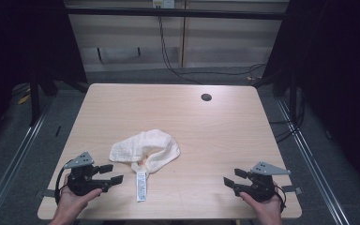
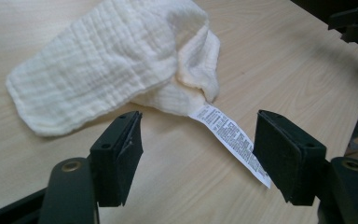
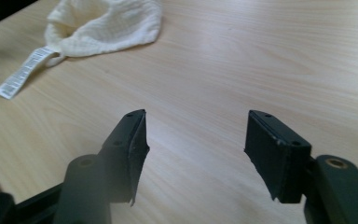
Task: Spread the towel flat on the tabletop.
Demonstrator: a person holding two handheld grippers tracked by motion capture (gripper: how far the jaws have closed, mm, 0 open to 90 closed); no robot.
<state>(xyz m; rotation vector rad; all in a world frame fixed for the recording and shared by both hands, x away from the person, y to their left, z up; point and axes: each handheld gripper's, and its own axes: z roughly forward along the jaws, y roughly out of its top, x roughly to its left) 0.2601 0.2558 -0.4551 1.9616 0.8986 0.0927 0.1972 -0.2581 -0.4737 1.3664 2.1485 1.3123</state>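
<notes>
A crumpled white cloth [image 1: 145, 150] lies on the wooden table [image 1: 215, 126], a little left of the middle, with a long printed label [image 1: 141, 186] trailing toward the front edge. My left gripper [image 1: 113, 174] rests near the front left, open, just left of the label. In the left gripper view the cloth [image 2: 116, 60] and the label [image 2: 230, 140] lie ahead of the open gripper [image 2: 198, 158], nothing between the jaws. My right gripper [image 1: 232, 177] sits at the front right, open and empty. The right gripper view shows that gripper [image 3: 196, 149] over bare wood, with the cloth [image 3: 107, 23] far off.
A round cable hole [image 1: 206, 97] is in the table's far right part. Cables hang and run along the floor behind the table [image 1: 187, 70]. Metal rails [image 1: 23, 145] flank the table on both sides. Dark frame posts stand at the back corners.
</notes>
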